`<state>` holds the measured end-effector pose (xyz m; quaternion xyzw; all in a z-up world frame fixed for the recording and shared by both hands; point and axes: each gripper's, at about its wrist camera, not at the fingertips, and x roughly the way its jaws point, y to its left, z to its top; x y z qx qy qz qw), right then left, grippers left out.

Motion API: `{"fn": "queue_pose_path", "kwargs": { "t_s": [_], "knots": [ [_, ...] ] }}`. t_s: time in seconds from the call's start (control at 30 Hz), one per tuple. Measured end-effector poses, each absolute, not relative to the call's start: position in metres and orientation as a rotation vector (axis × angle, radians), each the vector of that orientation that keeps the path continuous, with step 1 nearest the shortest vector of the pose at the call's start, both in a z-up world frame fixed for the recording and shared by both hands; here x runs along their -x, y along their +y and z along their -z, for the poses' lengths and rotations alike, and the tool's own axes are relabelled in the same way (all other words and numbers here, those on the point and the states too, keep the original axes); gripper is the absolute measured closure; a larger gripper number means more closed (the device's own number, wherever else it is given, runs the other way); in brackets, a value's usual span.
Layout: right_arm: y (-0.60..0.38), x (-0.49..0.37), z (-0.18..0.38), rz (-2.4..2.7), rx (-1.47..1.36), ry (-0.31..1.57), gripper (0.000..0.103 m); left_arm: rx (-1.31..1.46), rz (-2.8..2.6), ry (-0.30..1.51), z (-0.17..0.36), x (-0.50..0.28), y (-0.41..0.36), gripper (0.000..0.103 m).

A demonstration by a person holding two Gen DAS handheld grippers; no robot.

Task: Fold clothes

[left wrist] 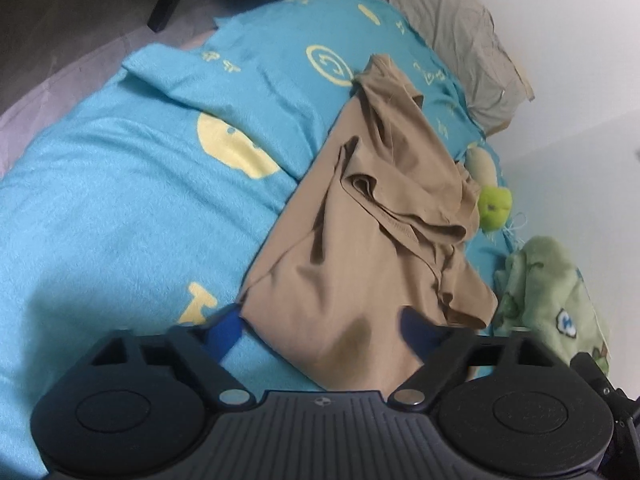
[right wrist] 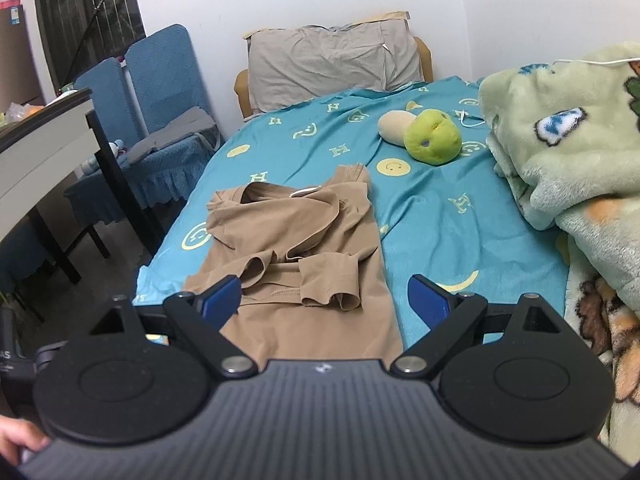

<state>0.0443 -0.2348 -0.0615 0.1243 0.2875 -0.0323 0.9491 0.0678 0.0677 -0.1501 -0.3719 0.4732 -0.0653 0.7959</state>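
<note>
A tan t-shirt (left wrist: 340, 248) lies on the teal bedsheet (left wrist: 120, 220), its sleeves folded in over its middle. My left gripper (left wrist: 320, 326) is low over the shirt's near hem. One blue fingertip (left wrist: 226, 328) is by the hem's corner and the other rests over the cloth. The jaws stand apart with the hem between them, and the pads do not pinch it. In the right wrist view the same shirt (right wrist: 292, 240) lies lengthwise, collar toward the pillow. My right gripper (right wrist: 326, 300) hovers open above its lower part, holding nothing.
A grey pillow (right wrist: 332, 60) is at the head of the bed, with a green plush toy (right wrist: 432, 136) near it. A fluffy green blanket (right wrist: 568, 140) is heaped along the bed's right side. Blue chairs (right wrist: 160, 92) and a table (right wrist: 44, 148) stand left of the bed.
</note>
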Motion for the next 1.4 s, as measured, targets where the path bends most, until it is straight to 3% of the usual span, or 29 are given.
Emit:
{"fn": "queue_pose_path", "kwargs": {
  "t_s": [0.17,0.27,0.43,0.5,0.53,0.63,0.7,0.8,0.87,0.97,1.23,1.27,1.3,1.37,1.4],
  "knots": [
    [-0.248,-0.048,0.071,0.053,-0.382,0.636,0.011,0.899,0.109,1.008,0.159,-0.065,0.081,0.069],
    [-0.257,-0.051,0.086,0.011,-0.556,0.708,0.011,0.934,0.11,1.003,0.162,-0.065,0.084,0.078],
    [-0.256,-0.05,0.129,-0.065,-0.906,0.824,0.011,0.96,0.124,1.027,0.163,-0.063,0.083,0.078],
    [-0.252,-0.048,0.148,-0.058,-1.018,0.879,0.011,0.971,0.127,1.043,0.163,-0.062,0.083,0.069],
    [-0.251,-0.046,0.156,-0.046,-1.064,0.903,0.011,0.983,0.136,1.058,0.165,-0.061,0.083,0.059],
    [-0.25,-0.039,0.173,-0.001,-1.166,0.938,0.011,1.023,0.192,1.093,0.169,-0.062,0.077,0.042],
    [-0.251,-0.036,0.178,0.008,-1.203,0.937,0.011,1.022,0.195,1.088,0.172,-0.065,0.071,0.042],
    [-0.251,-0.035,0.18,0.015,-1.244,0.914,0.011,1.018,0.192,1.06,0.174,-0.07,0.065,0.053],
    [-0.252,-0.035,0.182,0.02,-1.278,0.898,0.011,1.005,0.168,1.053,0.176,-0.073,0.064,0.081],
    [-0.251,-0.039,0.187,0.0,-1.342,0.895,0.01,1.029,0.17,1.032,0.178,-0.072,0.067,0.093],
    [-0.26,-0.044,0.193,0.046,-1.355,0.827,0.011,1.096,0.323,0.802,0.147,-0.056,0.071,0.096],
    [-0.264,-0.042,0.19,0.075,-1.347,0.795,0.013,1.098,0.338,0.781,0.143,-0.054,0.071,0.097],
    [-0.268,-0.04,0.188,0.103,-1.336,0.767,0.029,1.097,0.349,0.762,0.14,-0.052,0.071,0.098],
    [-0.274,-0.039,0.184,0.152,-1.299,0.742,0.042,1.095,0.368,0.735,0.134,-0.05,0.071,0.098],
    [-0.277,-0.038,0.182,0.176,-1.28,0.729,0.067,1.091,0.381,0.721,0.131,-0.048,0.071,0.098]
  ]
}}
